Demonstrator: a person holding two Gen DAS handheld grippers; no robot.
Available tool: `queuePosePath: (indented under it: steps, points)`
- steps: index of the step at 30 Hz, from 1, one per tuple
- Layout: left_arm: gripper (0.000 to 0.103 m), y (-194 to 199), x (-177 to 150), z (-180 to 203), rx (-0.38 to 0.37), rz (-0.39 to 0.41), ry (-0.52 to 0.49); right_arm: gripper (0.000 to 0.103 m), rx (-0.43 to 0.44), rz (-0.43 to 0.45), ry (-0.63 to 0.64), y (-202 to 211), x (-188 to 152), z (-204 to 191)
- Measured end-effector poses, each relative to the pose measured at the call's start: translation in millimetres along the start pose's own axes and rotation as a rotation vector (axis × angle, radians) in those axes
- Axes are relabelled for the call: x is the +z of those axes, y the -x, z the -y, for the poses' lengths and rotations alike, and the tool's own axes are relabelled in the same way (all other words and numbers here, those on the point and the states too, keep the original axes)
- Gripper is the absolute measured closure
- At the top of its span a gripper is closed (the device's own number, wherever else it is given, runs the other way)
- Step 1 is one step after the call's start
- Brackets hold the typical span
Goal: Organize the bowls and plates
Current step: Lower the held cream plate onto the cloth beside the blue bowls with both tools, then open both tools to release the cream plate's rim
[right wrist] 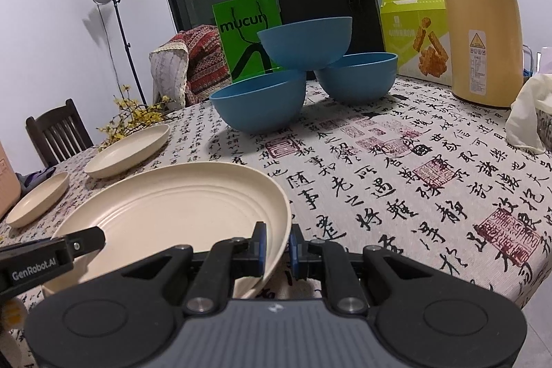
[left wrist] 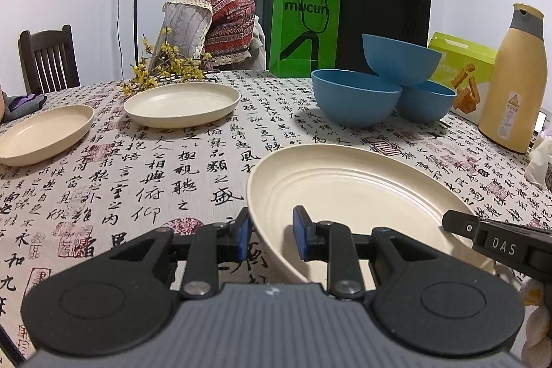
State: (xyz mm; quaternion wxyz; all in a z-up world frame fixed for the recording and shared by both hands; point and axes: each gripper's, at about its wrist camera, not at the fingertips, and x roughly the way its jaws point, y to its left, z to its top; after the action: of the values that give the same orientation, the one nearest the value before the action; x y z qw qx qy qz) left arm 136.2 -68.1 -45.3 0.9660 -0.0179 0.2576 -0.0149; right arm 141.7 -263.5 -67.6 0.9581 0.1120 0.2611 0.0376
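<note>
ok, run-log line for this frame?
left gripper: shut on round cream plate rim | right gripper: shut on opposite rim | three blue bowls: piled

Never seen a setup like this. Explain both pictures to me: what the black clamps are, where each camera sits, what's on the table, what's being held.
The black clamps are two-finger grippers, one in each of a person's hands, each with a camera looking along its fingers. One picture is from the left gripper, the other from the right gripper. Both pinch the rim of one cream plate from opposite sides. On the tablecloth lie two more cream plates, three blue bowls, one perched on the other two, plus a yellow flask.
</note>
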Motion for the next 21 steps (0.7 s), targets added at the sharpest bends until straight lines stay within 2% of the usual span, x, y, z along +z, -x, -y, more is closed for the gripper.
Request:
queuePosePath:
  steps: [16,19,21]
  points:
    - [0.076,-6.2,-4.7,-1.6,0.013,-0.030,0.003,0.090,-0.010,0.013,0.036,-0.4,-3.6,-4.3]
    - [0.072,-7.2,-5.9,-2.8,0.014,-0.037,0.007,0.087,-0.007,0.008,0.039,-0.2,-3.5,-5.7]
    - [0.063,-4.4,-6.7,-3.9,0.007,-0.025,0.004,0.087,-0.010,0.012,0.049,0.5,-3.1,-7.0]
